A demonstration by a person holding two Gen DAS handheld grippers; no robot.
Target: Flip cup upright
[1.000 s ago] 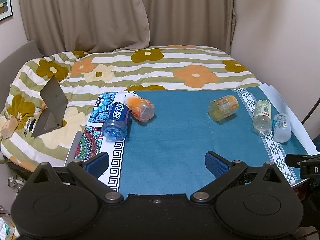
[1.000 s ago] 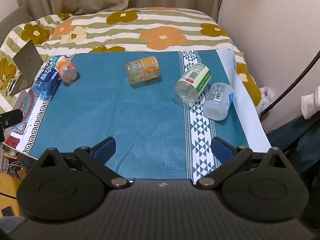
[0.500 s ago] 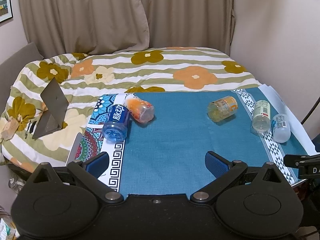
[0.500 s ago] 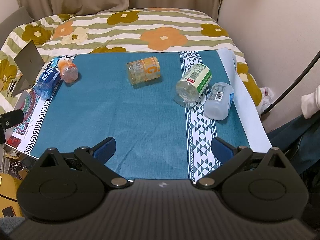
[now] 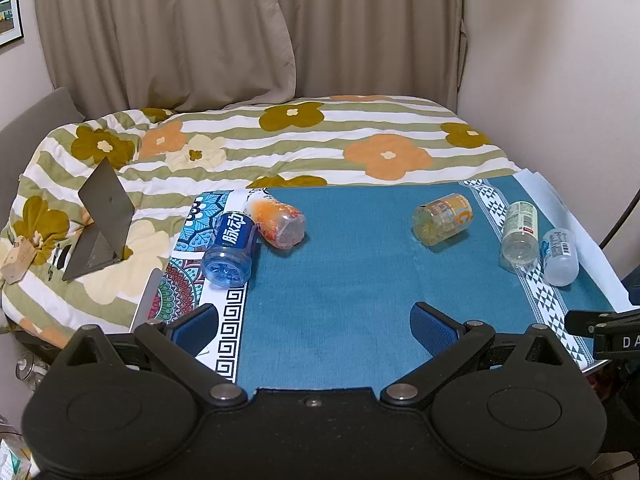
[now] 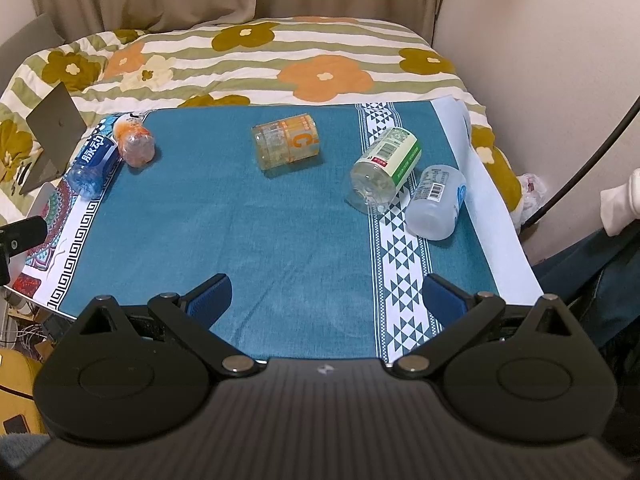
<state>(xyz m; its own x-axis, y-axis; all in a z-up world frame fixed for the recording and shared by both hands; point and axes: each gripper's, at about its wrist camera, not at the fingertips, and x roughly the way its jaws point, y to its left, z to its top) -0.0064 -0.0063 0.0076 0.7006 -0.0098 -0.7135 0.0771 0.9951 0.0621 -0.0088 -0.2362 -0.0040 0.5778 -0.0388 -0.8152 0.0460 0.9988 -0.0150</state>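
Several cut plastic bottle cups lie on their sides on a blue cloth (image 5: 340, 280). At the left lie a blue-labelled cup (image 5: 230, 250) (image 6: 92, 166) and an orange cup (image 5: 278, 222) (image 6: 134, 142). In the middle lies a yellow-orange cup (image 5: 444, 220) (image 6: 286, 148). At the right lie a green-labelled cup (image 5: 519, 234) (image 6: 384, 172) and a clear white cup (image 5: 560, 256) (image 6: 438, 202). My left gripper (image 5: 316, 326) is open and empty above the cloth's near edge. My right gripper (image 6: 326, 300) is open and empty, near the front right.
A flowered quilt (image 5: 320, 140) covers the bed behind the cloth. A grey laptop (image 5: 100, 224) stands half open at the left. A wall (image 6: 560, 60) runs close along the right side, with a black cable (image 6: 580, 176) beside it.
Both grippers have drawn back and risen slightly, so the cups look a little farther off. Nothing on the cloth has moved.
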